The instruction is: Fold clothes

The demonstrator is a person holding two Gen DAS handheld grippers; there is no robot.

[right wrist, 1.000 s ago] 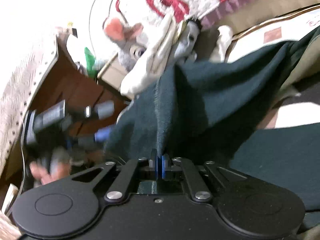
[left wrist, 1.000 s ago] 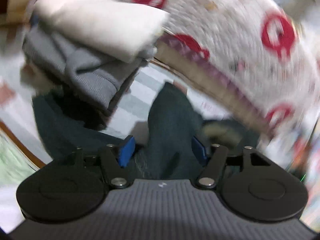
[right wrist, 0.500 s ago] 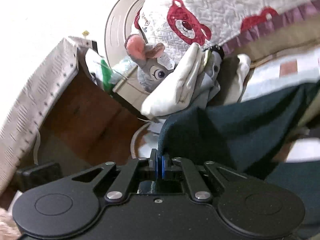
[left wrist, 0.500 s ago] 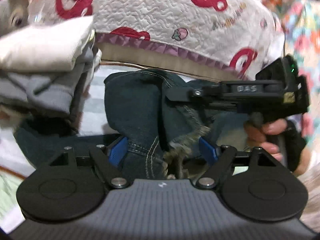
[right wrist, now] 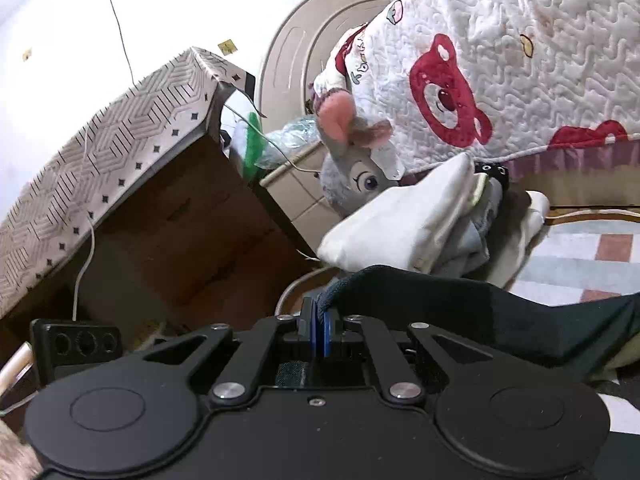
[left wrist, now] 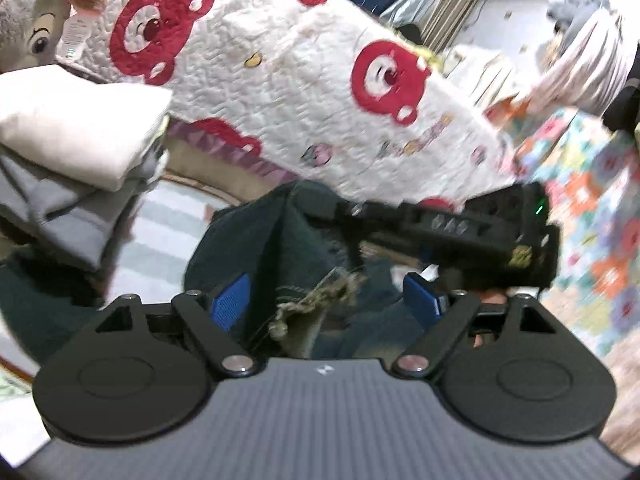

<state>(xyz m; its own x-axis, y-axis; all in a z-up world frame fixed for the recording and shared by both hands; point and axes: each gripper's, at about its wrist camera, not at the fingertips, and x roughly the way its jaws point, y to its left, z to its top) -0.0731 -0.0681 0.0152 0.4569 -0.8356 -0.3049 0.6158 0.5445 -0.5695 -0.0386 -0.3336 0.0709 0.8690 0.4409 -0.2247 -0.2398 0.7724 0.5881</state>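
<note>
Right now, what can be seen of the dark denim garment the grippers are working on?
The dark denim garment looks like dark blue jeans, with pale stitched seams and a frayed edge. It is bunched, part lifted off the striped bedding. The right gripper is shut on a rolled edge; the left gripper is open, fingers either side of the frayed part.

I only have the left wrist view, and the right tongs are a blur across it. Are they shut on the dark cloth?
Observer: Yes. In the right wrist view the right tongs are shut on a rolled edge of the dark green garment.
Operator: What stands beyond them on that side?
Observer: A brown cardboard box with a patterned cover on top, to the left of the folded cream pile.
</note>
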